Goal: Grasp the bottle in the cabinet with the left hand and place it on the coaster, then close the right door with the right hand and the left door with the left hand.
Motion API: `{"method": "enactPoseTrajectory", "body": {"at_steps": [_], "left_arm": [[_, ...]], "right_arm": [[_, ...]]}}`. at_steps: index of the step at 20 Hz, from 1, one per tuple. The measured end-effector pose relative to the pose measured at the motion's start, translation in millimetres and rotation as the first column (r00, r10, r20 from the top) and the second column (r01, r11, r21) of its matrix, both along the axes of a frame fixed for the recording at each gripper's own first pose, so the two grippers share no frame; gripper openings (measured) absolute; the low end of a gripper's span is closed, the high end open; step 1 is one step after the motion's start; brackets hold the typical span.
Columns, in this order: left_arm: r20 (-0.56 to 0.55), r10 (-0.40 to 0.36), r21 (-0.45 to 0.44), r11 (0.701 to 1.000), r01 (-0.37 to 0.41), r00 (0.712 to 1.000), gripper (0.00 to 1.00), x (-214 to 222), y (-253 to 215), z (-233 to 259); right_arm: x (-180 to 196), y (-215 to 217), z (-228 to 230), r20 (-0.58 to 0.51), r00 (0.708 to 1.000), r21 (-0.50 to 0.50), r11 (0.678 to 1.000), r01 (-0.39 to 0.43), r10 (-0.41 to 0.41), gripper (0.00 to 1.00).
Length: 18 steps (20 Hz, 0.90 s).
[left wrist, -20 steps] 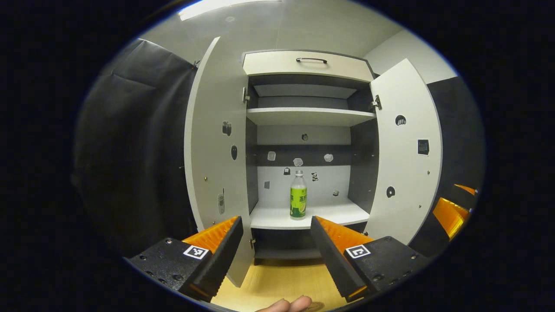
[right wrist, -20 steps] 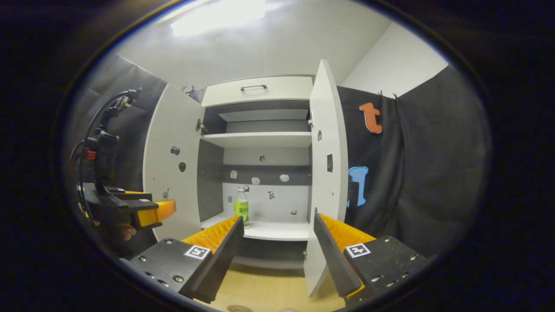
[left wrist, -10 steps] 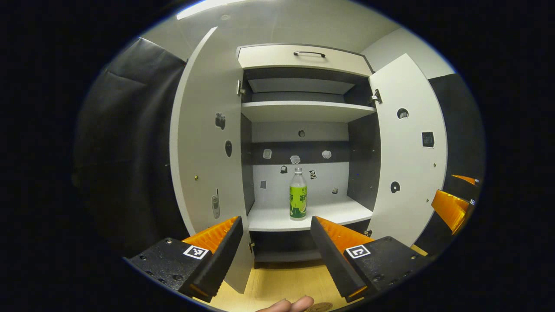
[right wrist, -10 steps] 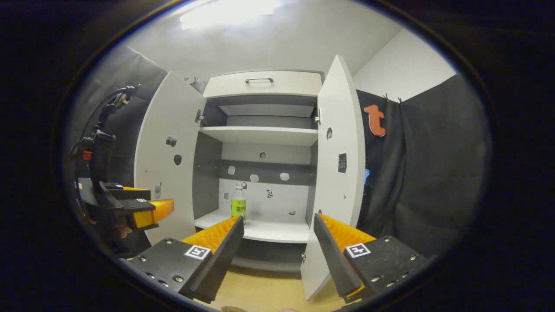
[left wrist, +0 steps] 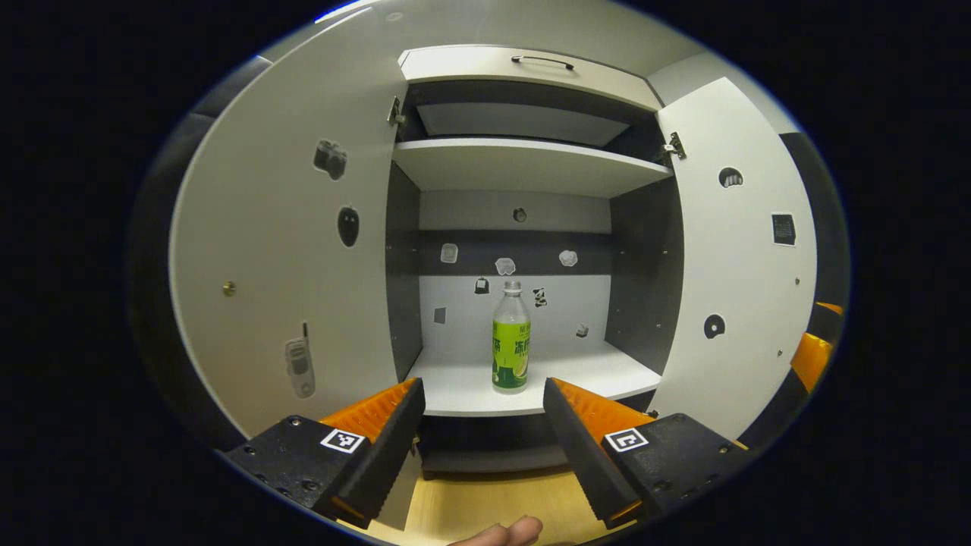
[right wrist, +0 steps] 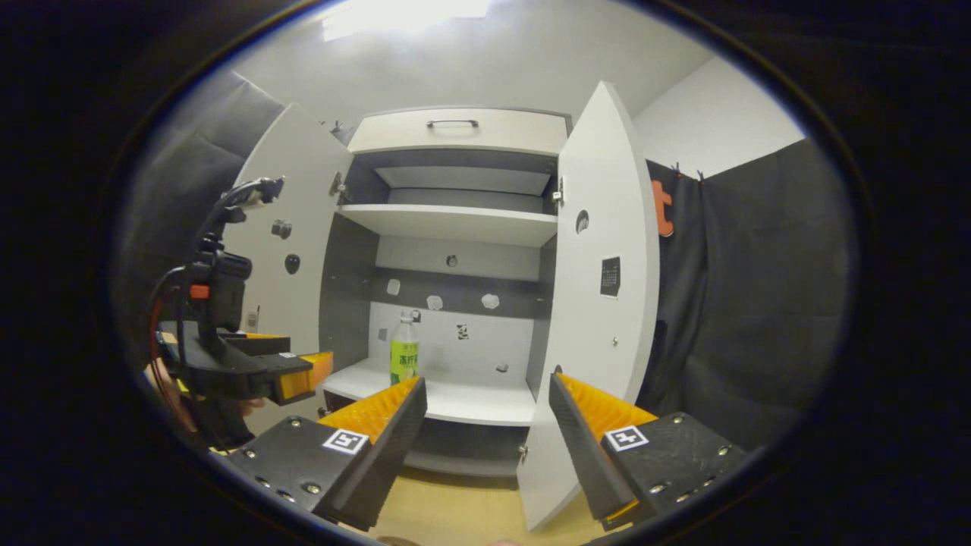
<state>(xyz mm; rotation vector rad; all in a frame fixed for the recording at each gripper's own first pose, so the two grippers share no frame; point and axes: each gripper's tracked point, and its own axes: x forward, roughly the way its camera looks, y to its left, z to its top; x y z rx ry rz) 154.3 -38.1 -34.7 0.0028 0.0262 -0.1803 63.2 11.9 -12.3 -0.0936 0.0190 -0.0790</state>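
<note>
I am holding my left gripper [left wrist: 479, 394] with its fingers spread wide and nothing between them, pointing at the open cabinet [left wrist: 523, 163]. The green-labelled bottle [left wrist: 510, 349] is standing upright on the lower shelf [left wrist: 592, 375], ahead of the gap between my fingers and apart from them. The left door [left wrist: 288, 250] and right door [left wrist: 740, 258] are both standing open. I am keeping my right gripper [right wrist: 485, 394] spread and empty too, just before the right door's edge

Bright ceiling light [right wrist: 406, 9] glares overhead; both views sharp, edges bent by fisheye.
</note>
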Motion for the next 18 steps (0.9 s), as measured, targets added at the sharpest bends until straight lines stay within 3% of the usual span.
{"method": "enactPoseTrajectory", "body": {"at_steps": [13, 18], "left_arm": [[-0.015, -0.051, -0.062, 0.997, 0.05, 0.999, 0.99, 142, -55, -26], [0.014, -0.059, -0.049, 0.997, 0.06, 0.998, 0.99, 196, -60, -34]], "right_arm": [[32, -11, -17, -0.028, 0.999, -0.022, 0.999, 0.034, -0.034, 0.98], [32, -23, -26, -0.049, 0.996, -0.054, 0.996, 0.077, -0.079, 0.98]]}}
